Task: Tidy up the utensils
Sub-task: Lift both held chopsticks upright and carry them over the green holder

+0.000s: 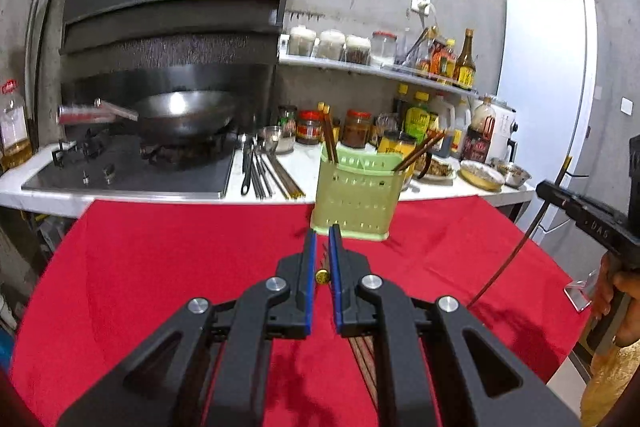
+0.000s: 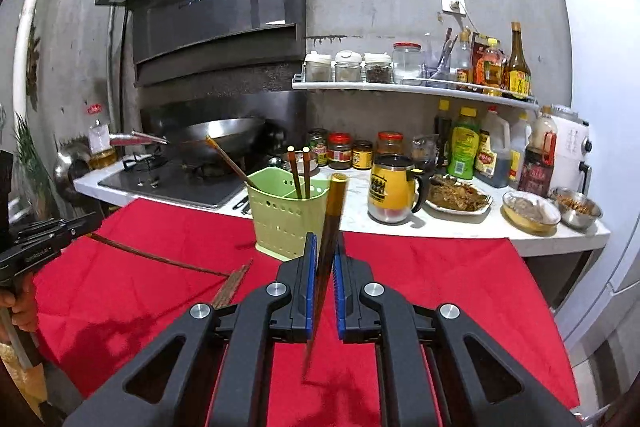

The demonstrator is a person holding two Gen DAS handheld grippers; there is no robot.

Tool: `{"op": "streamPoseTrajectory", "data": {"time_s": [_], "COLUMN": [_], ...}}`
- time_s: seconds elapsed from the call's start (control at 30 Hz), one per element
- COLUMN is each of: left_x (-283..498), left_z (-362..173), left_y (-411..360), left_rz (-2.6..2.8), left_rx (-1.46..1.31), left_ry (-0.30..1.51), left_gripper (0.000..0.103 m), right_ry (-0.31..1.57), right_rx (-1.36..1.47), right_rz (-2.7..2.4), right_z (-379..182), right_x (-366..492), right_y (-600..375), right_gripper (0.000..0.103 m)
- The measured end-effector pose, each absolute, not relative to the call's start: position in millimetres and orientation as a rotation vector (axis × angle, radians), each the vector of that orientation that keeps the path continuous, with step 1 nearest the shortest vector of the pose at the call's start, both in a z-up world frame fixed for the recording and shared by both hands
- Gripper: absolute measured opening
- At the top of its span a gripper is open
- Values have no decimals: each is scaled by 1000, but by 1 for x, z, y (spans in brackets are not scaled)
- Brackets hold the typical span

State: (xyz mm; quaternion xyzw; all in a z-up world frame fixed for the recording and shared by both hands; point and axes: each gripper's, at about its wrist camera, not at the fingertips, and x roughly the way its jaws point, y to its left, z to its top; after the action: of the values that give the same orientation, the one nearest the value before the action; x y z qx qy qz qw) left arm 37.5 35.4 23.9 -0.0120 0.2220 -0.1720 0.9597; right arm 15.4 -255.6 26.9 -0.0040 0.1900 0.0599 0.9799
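A green slotted holder (image 1: 356,195) (image 2: 286,223) stands at the far edge of the red cloth (image 1: 160,267), with several brown chopsticks upright in it. My left gripper (image 1: 323,233) is shut on a chopstick (image 1: 322,277) whose gold-capped end shows between the blue pads. In the right wrist view that gripper (image 2: 94,221) is at the left, its chopstick (image 2: 160,259) slanting down to a loose bundle of chopsticks (image 2: 232,287) on the cloth. My right gripper (image 2: 325,239) is shut on a brown chopstick (image 2: 334,211) held nearly upright, just short of the holder.
Behind the cloth runs a white counter (image 2: 440,223) with a stove and wok (image 1: 184,115), dark utensils (image 1: 260,171), a yellow mug (image 2: 394,187), plates and bowls of food (image 2: 532,213), jars and bottles. A white fridge (image 1: 548,87) stands at the right.
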Motion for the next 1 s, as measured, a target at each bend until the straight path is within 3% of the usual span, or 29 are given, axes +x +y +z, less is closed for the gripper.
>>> {"op": "streamPoseTrajectory", "data": {"time_s": [0.37,1.0], "left_x": [26,54], "left_z": [60,58], "left_y": [39,-8], "left_rz": [-348,-414], "left_rx": [-15,72], "left_ry": [353,372], "left_gripper": [6,6], "right_ry": [387,393], "right_rx": [1,47], "right_rz": [128,104], "right_z": [27,23], "right_x": [16,19], "right_y": [-259,-273], "right_gripper": [7,7]}}
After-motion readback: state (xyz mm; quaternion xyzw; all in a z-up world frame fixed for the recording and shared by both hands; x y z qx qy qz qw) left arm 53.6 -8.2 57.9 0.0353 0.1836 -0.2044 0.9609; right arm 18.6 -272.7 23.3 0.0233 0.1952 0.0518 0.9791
